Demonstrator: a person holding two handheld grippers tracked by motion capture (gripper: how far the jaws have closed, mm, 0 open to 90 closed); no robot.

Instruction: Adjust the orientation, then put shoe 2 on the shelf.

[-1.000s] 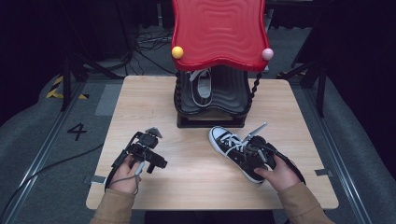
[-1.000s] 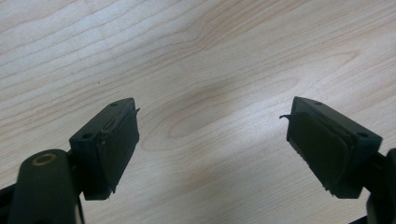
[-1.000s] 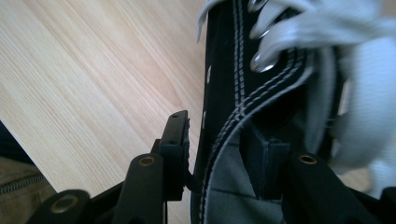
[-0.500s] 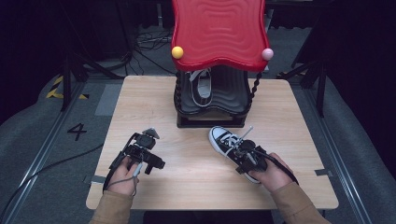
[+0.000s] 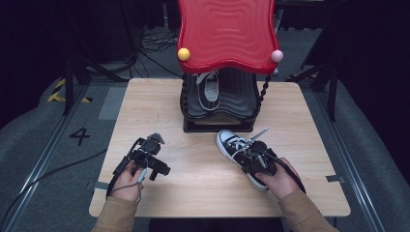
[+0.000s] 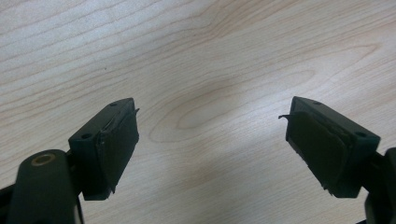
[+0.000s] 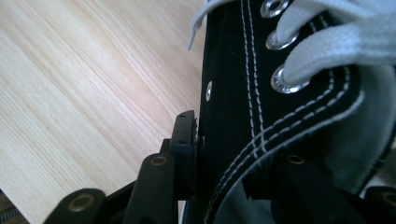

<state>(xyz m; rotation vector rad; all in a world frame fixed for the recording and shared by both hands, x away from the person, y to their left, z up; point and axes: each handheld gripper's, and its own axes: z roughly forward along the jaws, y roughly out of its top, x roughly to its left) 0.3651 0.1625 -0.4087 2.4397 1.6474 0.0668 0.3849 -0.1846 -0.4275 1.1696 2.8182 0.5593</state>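
Item: sneaker (image 5: 237,147), black canvas with white laces, white rubber toe cap and white sole edge; white double stitching and metal eyelets are showing along the lacing in the right gripper view (image 7: 261,116). It is lying on the worktop (image 5: 193,179), right of centre, just in front of the shoe rack (image 5: 217,104).

Right gripper (image 5: 255,157): its jaws have just been closing, and they are now sitting on either side of the sneaker's side wall at the collar, one jaw outside against the canvas, the other inside the opening, grasping the sneaker. The person's right hand (image 5: 278,181) is holding the gripper over the heel end.

Left gripper (image 5: 153,141): released, jaws standing wide apart with nothing between them, hovering over bare wood in the left gripper view (image 6: 212,126). The left hand (image 5: 128,179) is resting near the front left of the worktop.

Surface: light wood-grain worktop, rectangular.

Room: dark surroundings, grey floor with a painted numeral four (image 5: 80,136) at the left, cables (image 5: 150,46) trailing behind.

Rack: dark curved shelves under a wavy red top (image 5: 227,34), with a yellow ball (image 5: 183,54) and a pink ball (image 5: 276,56) at its front corners. A second sneaker (image 5: 209,89) is sitting on a shelf.

Heading: the long axis is running diagonally, with the toe pointing away and to the left towards the rack and the heel lying towards the person's right hand.
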